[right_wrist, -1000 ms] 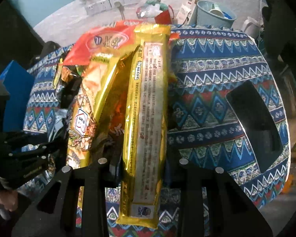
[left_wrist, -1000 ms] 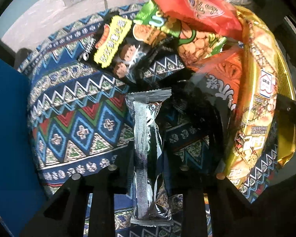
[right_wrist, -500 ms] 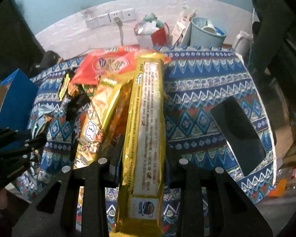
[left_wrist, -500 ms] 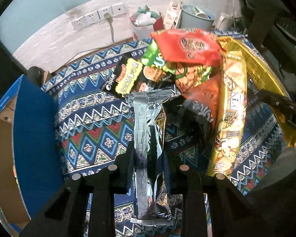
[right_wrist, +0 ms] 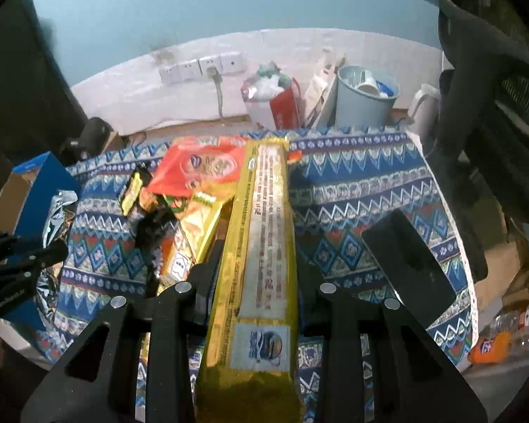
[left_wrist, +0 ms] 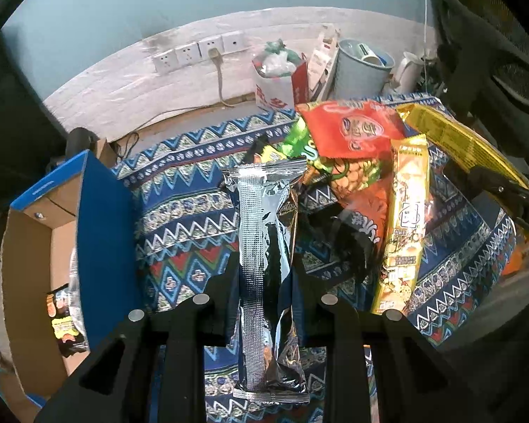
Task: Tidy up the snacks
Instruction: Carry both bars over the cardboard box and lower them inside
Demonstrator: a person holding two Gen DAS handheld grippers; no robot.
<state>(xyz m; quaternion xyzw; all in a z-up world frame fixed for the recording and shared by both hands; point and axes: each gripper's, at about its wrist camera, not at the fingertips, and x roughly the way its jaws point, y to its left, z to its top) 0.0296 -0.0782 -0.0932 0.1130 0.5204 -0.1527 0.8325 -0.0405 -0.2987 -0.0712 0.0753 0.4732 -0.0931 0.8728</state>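
Note:
My left gripper [left_wrist: 264, 282] is shut on a long silver foil snack pack [left_wrist: 266, 264] and holds it lengthwise above the patterned tablecloth [left_wrist: 187, 218]. My right gripper [right_wrist: 257, 275] is shut on a long gold snack pack [right_wrist: 261, 246], also held up over the table. A pile of snacks lies on the cloth: a red bag [left_wrist: 352, 130], a green peanut bag [left_wrist: 349, 172], a gold-orange pack [left_wrist: 405, 218] and a black pack [left_wrist: 349, 243]. An open blue cardboard box [left_wrist: 98, 246] stands at the left with snacks inside.
A black phone [right_wrist: 409, 264] lies on the cloth at the right. Behind the table stand a grey bin [left_wrist: 363, 70], a white and red bag [left_wrist: 278, 81] and wall sockets [left_wrist: 197, 53]. An orange bottle [right_wrist: 490, 345] lies on the floor.
Both grippers have lifted and pulled back with their packs held fast. The snack pile now sits lower and farther away, and the blue box has come into the left wrist view.

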